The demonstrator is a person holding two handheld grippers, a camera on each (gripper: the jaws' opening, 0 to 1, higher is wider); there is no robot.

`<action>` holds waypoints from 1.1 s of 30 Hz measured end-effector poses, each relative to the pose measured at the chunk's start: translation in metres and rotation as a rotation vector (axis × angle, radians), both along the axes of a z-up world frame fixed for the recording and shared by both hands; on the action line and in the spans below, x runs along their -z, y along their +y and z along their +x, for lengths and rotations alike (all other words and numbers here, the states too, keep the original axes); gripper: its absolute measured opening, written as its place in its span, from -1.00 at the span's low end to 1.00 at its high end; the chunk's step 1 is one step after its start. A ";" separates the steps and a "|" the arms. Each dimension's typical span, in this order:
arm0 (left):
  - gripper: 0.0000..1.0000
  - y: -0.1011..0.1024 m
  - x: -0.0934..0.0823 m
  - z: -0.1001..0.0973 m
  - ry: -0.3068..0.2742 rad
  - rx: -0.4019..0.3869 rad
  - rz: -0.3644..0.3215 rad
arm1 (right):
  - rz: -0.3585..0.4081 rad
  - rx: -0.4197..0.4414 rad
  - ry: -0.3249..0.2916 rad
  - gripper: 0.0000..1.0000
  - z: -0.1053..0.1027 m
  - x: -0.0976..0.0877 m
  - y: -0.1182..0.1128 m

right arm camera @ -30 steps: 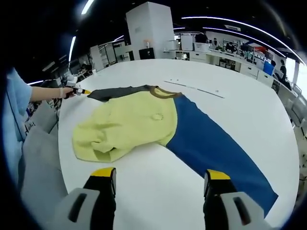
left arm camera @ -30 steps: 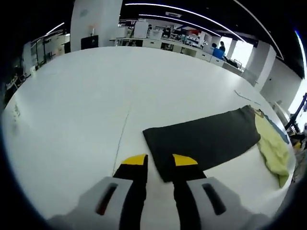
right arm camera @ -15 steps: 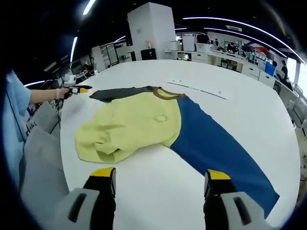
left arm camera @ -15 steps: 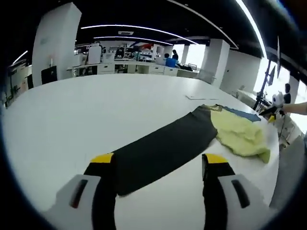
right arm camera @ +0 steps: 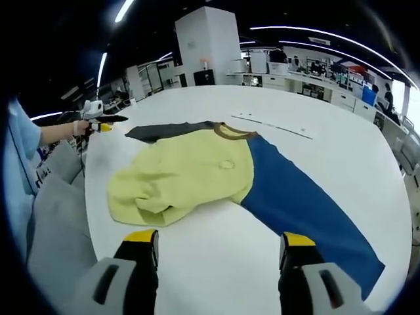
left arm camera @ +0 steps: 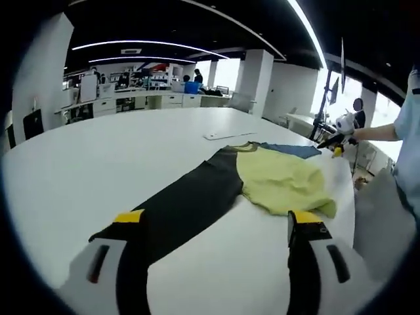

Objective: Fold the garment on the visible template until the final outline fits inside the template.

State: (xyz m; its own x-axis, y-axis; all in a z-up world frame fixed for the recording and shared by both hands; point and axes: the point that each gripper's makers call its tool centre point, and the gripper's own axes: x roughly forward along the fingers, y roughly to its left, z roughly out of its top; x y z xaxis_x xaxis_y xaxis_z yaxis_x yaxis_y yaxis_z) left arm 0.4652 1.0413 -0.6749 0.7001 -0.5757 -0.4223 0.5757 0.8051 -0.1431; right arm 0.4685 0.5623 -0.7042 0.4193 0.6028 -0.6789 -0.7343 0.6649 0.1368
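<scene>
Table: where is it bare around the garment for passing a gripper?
Bare white table beyond the blue sleeve, past the strip; also beyond the dark sleeve. Open strip between the yellow body and the right gripper. Crowded at the collar.

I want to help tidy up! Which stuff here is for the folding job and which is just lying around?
For the job:
- shirt
- left gripper
- right gripper
- table

Just lying about:
- thin strip on the table beyond the shirt
- desks far behind

both views face the garment (left arm camera: 262, 184) from opposite sleeve ends.
</scene>
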 end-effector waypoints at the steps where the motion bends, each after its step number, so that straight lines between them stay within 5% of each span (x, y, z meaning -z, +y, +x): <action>1: 0.70 -0.007 -0.003 -0.002 -0.009 0.015 -0.001 | 0.002 -0.001 0.000 0.49 -0.001 0.000 0.001; 18: 0.60 -0.107 -0.013 -0.049 -0.053 0.199 0.003 | 0.006 -0.098 -0.041 0.48 -0.028 -0.005 0.033; 33: 0.55 -0.132 -0.010 -0.074 -0.036 0.261 -0.003 | 0.018 -0.158 -0.055 0.46 -0.044 -0.006 0.054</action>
State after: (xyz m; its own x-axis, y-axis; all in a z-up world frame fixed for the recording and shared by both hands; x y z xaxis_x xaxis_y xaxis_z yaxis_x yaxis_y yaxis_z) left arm 0.3916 0.9092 -0.6651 0.5423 -0.7397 -0.3984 0.7683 0.6285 -0.1210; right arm 0.4243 0.6165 -0.6978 0.3544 0.6760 -0.6461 -0.8364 0.5381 0.1042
